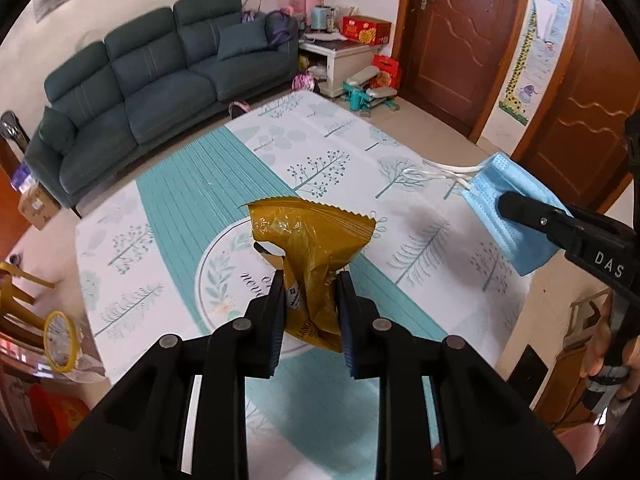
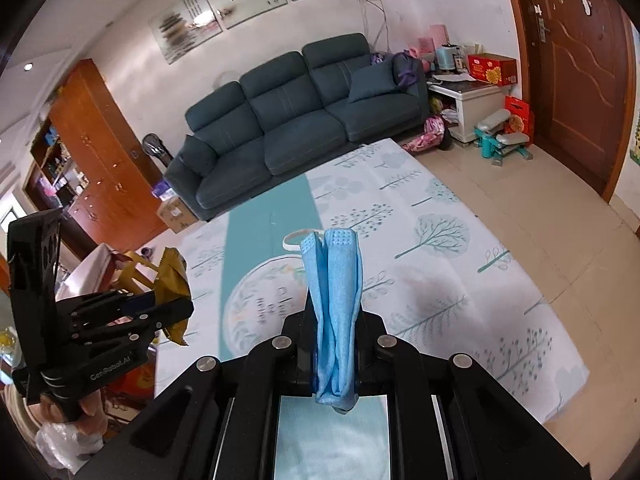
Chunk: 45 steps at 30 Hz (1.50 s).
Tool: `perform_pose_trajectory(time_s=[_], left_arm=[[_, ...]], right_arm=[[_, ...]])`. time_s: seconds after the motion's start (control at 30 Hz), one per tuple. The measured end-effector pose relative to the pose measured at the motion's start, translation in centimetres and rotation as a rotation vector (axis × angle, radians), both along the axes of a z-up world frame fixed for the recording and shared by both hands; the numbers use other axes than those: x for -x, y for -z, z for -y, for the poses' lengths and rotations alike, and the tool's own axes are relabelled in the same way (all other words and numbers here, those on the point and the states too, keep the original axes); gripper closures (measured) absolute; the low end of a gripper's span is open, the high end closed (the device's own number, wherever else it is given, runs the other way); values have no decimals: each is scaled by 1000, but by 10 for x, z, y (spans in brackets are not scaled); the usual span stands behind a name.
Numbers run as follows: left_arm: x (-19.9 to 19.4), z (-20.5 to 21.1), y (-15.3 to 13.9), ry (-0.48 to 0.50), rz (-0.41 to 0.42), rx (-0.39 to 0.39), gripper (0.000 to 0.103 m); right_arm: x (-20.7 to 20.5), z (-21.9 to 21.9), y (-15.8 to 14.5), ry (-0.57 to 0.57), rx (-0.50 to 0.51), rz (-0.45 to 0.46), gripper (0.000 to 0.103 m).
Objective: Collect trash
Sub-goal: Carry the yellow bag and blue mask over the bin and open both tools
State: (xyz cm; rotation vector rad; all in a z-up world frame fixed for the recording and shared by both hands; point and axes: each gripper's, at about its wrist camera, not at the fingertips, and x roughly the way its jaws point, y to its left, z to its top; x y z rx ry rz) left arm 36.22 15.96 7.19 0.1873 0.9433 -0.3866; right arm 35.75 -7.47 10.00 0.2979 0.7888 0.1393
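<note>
Left tool (image 1: 310,280): clenched on the yellow wrapper (image 1: 310,236), held in the air above the play mat (image 1: 180,184).
Right tool (image 2: 335,312): clenched on the folded blue face mask (image 2: 334,292), also held above the mat.
Wrapper handling: looks light, crinkly and slick; the pinch at its crumpled lower half seems sound.
Mask handling: soft and limp, probably safest pinched across the folded pleats.
Wrapper axis: upright, serrated edge on top.
Mask axis: upright in the right wrist view, ear loop (image 2: 294,240) at the top.
</note>
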Motion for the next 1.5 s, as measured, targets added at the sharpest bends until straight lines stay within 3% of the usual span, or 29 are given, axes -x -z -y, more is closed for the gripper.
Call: perform_pose_trajectory(time_s=[0.23, 0.47, 0.63, 0.83, 1.0, 1.2, 1.5], left_arm=[[55, -27, -27, 1, -5, 45, 83], [113, -49, -39, -5, 1, 99, 83], [154, -56, -34, 4, -2, 116, 83], [194, -39, -8, 53, -64, 115, 83], [219, 1, 19, 128, -100, 93, 83], [247, 59, 55, 254, -133, 59, 83], [284, 155, 136, 476, -294, -36, 83]], right_arm=[[67, -27, -21, -31, -16, 43, 92], [131, -42, -21, -34, -49, 71, 92], [179, -45, -14, -19, -68, 86, 92], [232, -42, 3, 18, -54, 94, 92], [271, -32, 38, 70, -57, 44, 92], [311, 0, 101, 171, -97, -67, 92], [352, 69, 197, 343, -125, -221, 92]])
